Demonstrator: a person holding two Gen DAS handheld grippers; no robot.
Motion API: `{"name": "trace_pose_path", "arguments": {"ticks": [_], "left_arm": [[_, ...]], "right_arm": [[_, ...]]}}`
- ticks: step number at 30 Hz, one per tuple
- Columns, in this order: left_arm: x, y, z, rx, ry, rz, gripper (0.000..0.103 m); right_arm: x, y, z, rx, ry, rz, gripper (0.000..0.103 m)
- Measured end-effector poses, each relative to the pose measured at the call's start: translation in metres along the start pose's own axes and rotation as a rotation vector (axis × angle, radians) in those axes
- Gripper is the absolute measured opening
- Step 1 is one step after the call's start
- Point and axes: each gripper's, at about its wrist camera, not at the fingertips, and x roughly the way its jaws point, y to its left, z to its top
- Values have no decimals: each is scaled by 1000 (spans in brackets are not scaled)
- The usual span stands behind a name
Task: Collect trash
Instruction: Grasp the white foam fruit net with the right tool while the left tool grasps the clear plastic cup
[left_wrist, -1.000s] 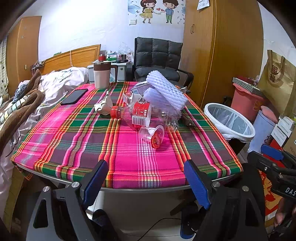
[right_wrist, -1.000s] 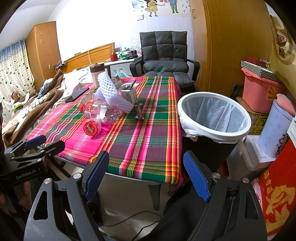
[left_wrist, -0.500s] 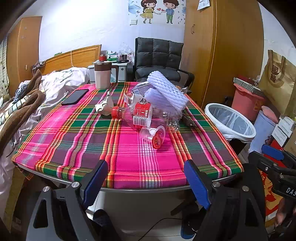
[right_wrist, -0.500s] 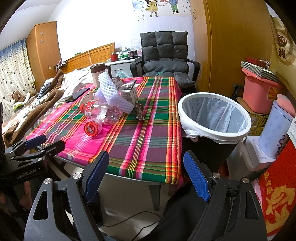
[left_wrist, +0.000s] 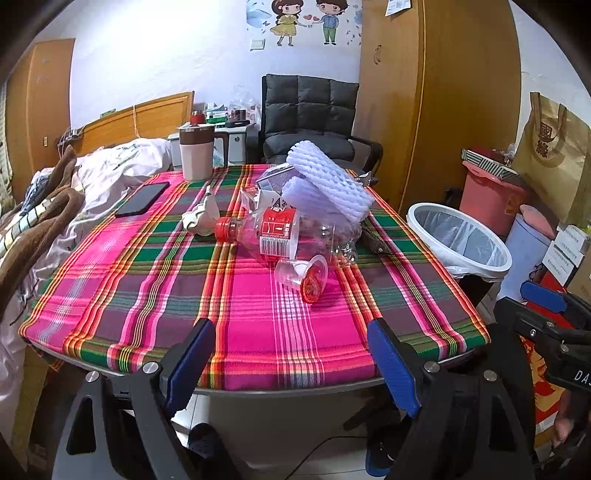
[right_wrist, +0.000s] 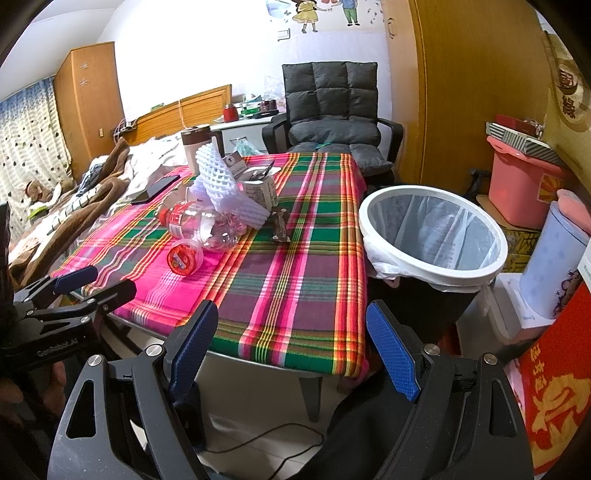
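Trash lies in a heap mid-table on the plaid cloth (left_wrist: 147, 288): a clear plastic bottle with a red cap (left_wrist: 280, 236) (right_wrist: 199, 223), a small clear cup with a red lid (left_wrist: 304, 275) (right_wrist: 183, 257), white foam netting (left_wrist: 325, 184) (right_wrist: 221, 188), a crumpled tissue (left_wrist: 201, 218) and small cartons (right_wrist: 258, 188). A white-rimmed bin with a liner (left_wrist: 460, 240) (right_wrist: 432, 236) stands at the table's right edge. My left gripper (left_wrist: 291, 354) is open and empty before the near table edge. My right gripper (right_wrist: 291, 343) is open and empty near the front right corner.
A black phone (left_wrist: 142, 199) and a tall mug (left_wrist: 195, 153) sit at the table's far left. A dark chair (left_wrist: 310, 122) stands behind, a bed (left_wrist: 55, 192) to the left. A pink bin (right_wrist: 524, 184) and boxes crowd the right side.
Both grippers have hardly moved; the views have shifted very slightly. Nothing on the table has moved.
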Motion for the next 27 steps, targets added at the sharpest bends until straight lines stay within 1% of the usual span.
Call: {"name": "trace_pose_path", "arguments": {"ticks": [3,6,9,13,15,19,21,24,25,27], "left_arm": [[4,-1,2,12,-9,5,84],[12,-2,5,13,-3,2,84],[23,-1,8,-4,14,-24,84],[40,2,11,-19,37,-13,84],[48,3,14,-26,45,-14,82],[62,4,19,-33,52,-21,70],[68,4,20,-30,58,-22,58],[75,4,21,-26,64,-19,46],[76,5,21,-27,67,-22,44],[80,5,21,-25,72,-24,33]], "right_arm": [[2,-1,2,-1,0,6,84],[6,-3,5,-4,0,14,84],[10,-4,8,-9,-3,25,84],[15,-7,13,-10,-6,46,83],[18,-8,16,-11,-9,53,83],[25,-7,23,-19,-15,74,80],[28,-5,25,-26,-16,84,79],[33,-1,31,-46,-18,103,74],[35,1,33,-55,-19,110,73],[39,4,39,-69,-21,128,72]]}}
